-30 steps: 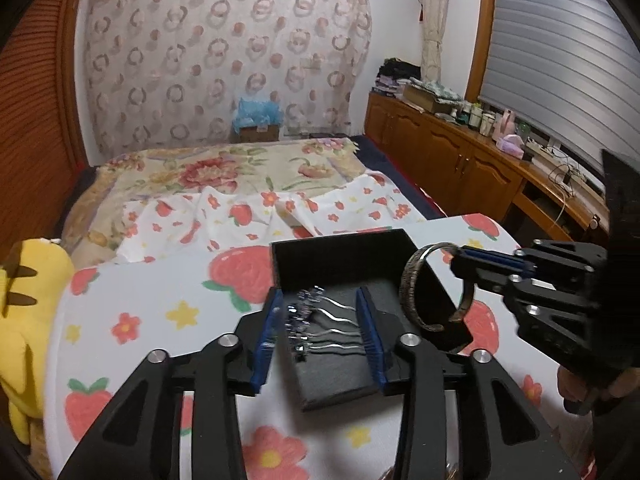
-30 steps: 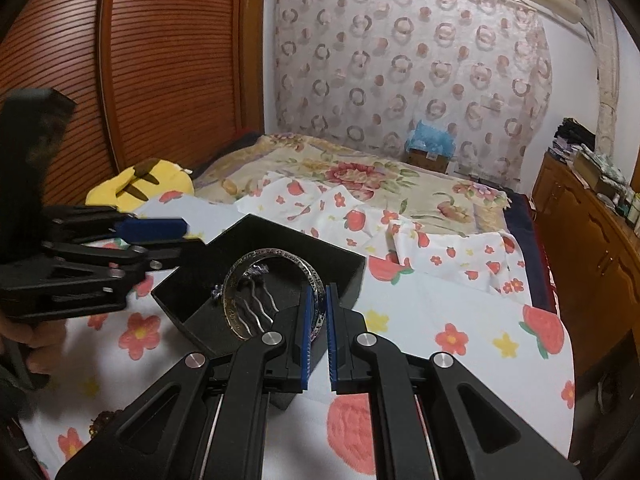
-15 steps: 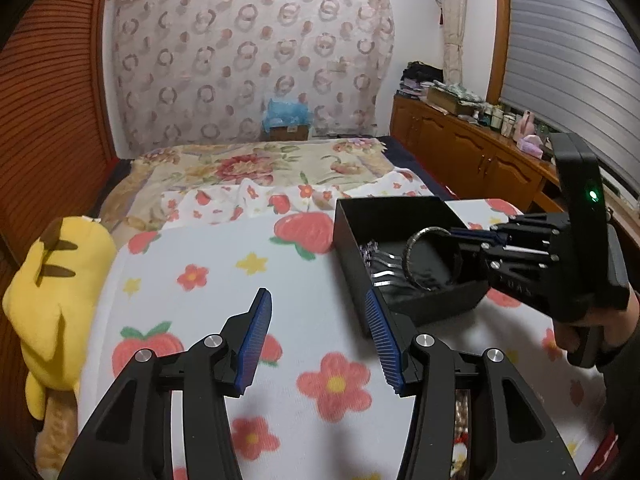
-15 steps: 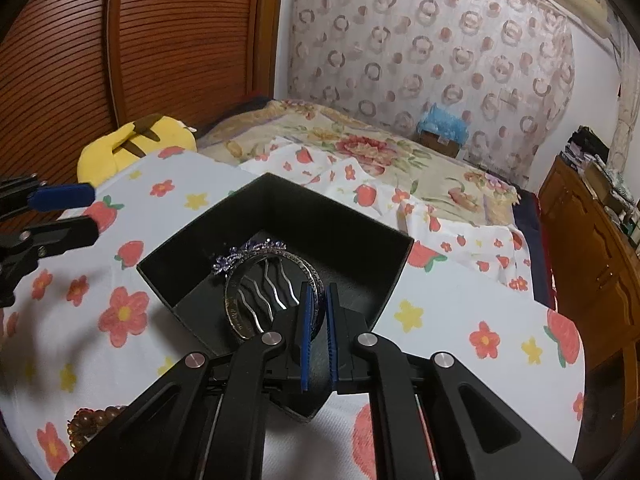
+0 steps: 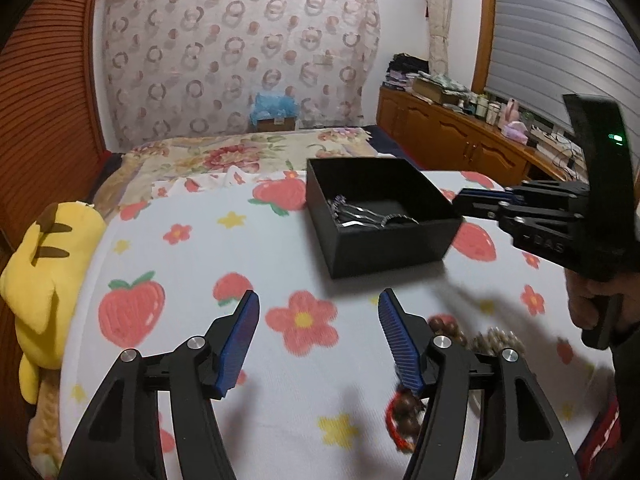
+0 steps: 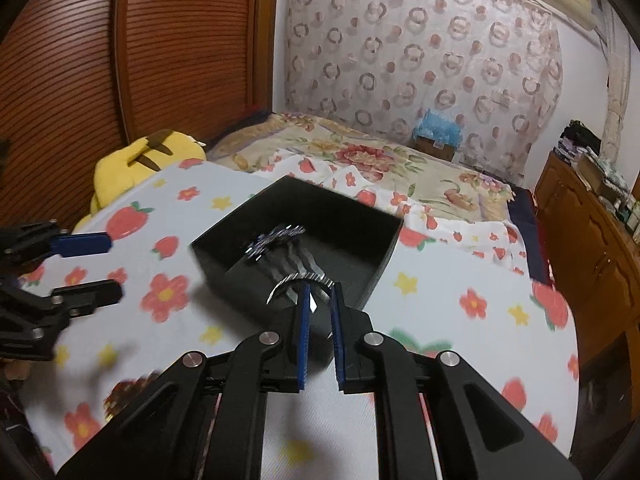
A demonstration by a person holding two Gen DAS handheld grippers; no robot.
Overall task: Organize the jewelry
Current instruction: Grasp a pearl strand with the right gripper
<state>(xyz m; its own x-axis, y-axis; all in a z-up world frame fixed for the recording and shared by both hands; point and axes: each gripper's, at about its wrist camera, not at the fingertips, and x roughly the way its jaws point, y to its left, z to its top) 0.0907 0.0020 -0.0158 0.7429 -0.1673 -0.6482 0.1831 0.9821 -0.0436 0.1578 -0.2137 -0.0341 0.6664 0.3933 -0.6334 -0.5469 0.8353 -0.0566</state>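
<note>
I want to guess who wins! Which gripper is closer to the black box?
Right. The right gripper sits at the black box rim, over the bangle; the left gripper hangs back over the blanket.

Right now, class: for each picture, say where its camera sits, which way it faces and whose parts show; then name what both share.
Left wrist view: on the left hand-held gripper, open, facing across the strawberry-print white sheet towards the open black box; the right hand-held gripper enters at right.
Right wrist view: on the right hand-held gripper, facing into that box over the silver bangle; the left gripper shows at left.
Shared: box, sheet, yellow plush toy.
</note>
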